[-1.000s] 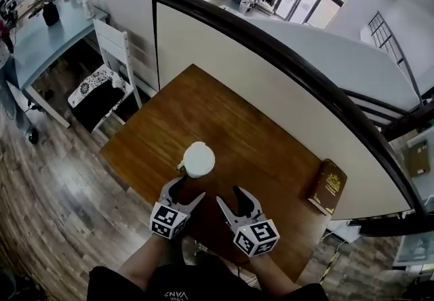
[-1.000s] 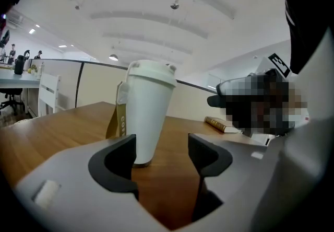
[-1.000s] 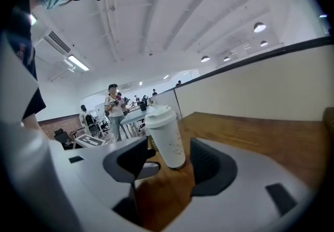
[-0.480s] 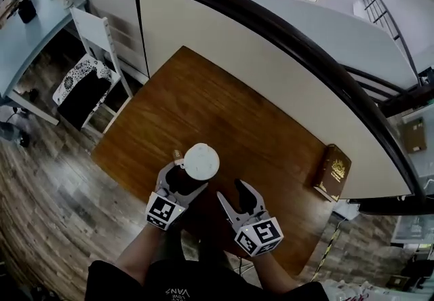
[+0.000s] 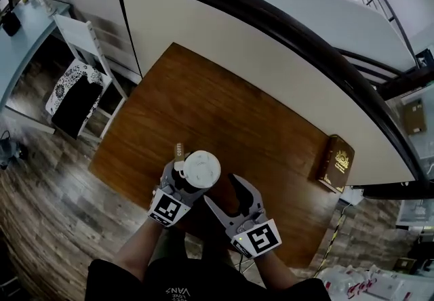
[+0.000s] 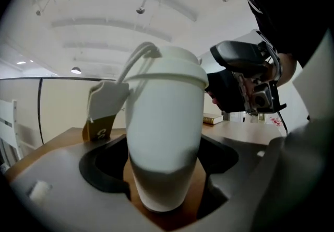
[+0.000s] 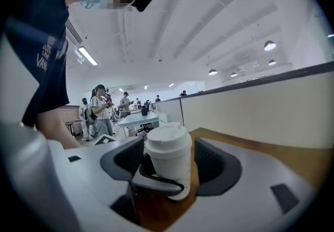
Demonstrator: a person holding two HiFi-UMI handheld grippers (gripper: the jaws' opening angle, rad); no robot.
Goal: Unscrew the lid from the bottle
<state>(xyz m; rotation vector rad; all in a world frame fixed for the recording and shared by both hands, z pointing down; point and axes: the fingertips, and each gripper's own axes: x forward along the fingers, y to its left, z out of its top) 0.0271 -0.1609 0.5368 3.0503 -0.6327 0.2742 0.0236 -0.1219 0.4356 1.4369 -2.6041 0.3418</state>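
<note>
We see the white bottle (image 6: 164, 137), lid (image 5: 201, 169) on, upright on the wooden surface (image 5: 203, 103) between our left gripper's (image 5: 183, 181) fingers (image 6: 62, 184), which have just been spreading and stand released. Our right gripper's (image 5: 222, 192) fingers (image 7: 73, 173), also just widening, gape empty just beside it.

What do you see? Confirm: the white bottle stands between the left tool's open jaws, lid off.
Wrong: the left gripper view shows the lid on the white bottle, standing between the left tool's open jaws, which have just been opening.
</note>
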